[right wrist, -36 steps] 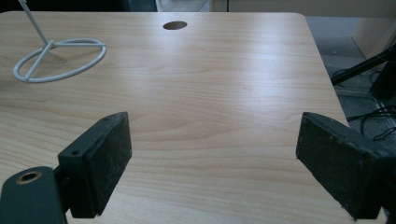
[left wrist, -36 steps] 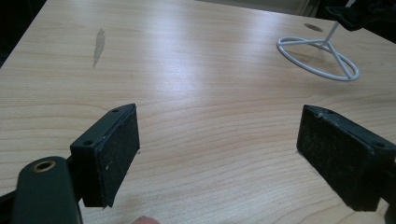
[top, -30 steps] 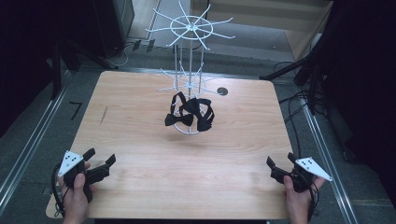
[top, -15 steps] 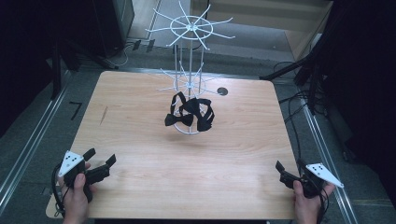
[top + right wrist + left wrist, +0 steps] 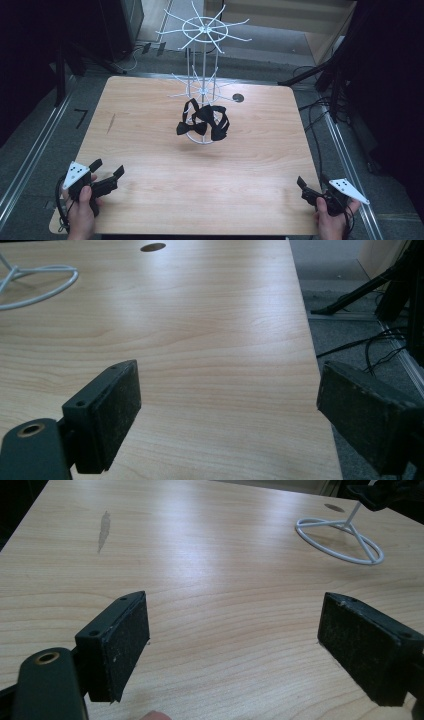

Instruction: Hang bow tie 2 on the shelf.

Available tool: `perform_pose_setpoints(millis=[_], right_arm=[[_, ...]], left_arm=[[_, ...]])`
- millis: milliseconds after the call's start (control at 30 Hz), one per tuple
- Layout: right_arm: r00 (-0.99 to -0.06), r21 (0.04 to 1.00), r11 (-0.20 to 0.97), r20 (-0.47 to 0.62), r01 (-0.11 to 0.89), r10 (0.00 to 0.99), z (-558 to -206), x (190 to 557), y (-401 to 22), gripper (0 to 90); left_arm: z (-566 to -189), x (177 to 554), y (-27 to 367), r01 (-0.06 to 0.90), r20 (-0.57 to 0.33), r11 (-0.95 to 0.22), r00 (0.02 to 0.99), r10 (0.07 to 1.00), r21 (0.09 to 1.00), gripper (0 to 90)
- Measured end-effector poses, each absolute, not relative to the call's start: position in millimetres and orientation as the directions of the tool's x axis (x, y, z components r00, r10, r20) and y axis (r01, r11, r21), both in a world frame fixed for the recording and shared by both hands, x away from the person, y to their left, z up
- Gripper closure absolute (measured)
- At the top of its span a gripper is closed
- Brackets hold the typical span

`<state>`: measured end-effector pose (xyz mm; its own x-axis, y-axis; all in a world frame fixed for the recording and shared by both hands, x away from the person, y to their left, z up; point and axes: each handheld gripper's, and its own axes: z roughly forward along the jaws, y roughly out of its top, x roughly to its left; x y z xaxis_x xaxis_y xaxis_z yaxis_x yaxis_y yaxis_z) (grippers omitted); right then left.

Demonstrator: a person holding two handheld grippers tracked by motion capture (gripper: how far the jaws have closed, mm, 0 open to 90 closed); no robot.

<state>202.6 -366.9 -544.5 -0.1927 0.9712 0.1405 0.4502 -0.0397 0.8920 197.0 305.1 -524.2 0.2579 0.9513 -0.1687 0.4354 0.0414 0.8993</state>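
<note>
From above, the white wire stand point(image 5: 204, 90) stood a little behind the middle of the worktop point(image 5: 150, 150), its ring base resting on the wood and two tiers of wire arms spreading from its post. Black bow ties point(image 5: 202, 122) hung bunched low on the stand, just above the base. A small dark hole point(image 5: 238, 98) lay in the wood near the far edge, to the right of the stand.

The left gripper point(image 5: 106, 176) was held at the near left corner of the worktop, a hand point(image 5: 80, 212) wrapped round its grip, well apart from the stand. The right gripper point(image 5: 306, 186) sat at the near right corner, at the very edge, in the other hand point(image 5: 330, 222).

The high view gave the whole stand and the ties; the gripper views gave far less of it but showed the jaws closely. In the left gripper view, the left gripper point(image 5: 232, 640) had its fingers point(image 5: 125, 640) spread wide with bare wood between them, holding nothing and touching nothing; the stand's ring base point(image 5: 340, 540) showed at the far right, with a dark scrap of a tie point(image 5: 380, 492) above it and a grey streak point(image 5: 103, 527) on the wood.

In the right gripper view, the right gripper point(image 5: 227, 425) likewise had its fingers point(image 5: 115, 415) wide apart and empty, one over the wood, the other out past the right edge above the floor point(image 5: 350, 325). Part of the ring base point(image 5: 37, 282) showed at the far left.
</note>
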Motion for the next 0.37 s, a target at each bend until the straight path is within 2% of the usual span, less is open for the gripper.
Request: perform_pose_setpoints(millis=[367], right_arm=[[-0.185, 0.894, 0.011, 0.081, 0.447, 0.979, -547.3, 201.9, -358.7, 11.8]], left_arm=[[-524.3, 198.4, 305.0, 0.440, -0.173, 0.045, 0.254, 0.952, 0.897, 14.0]])
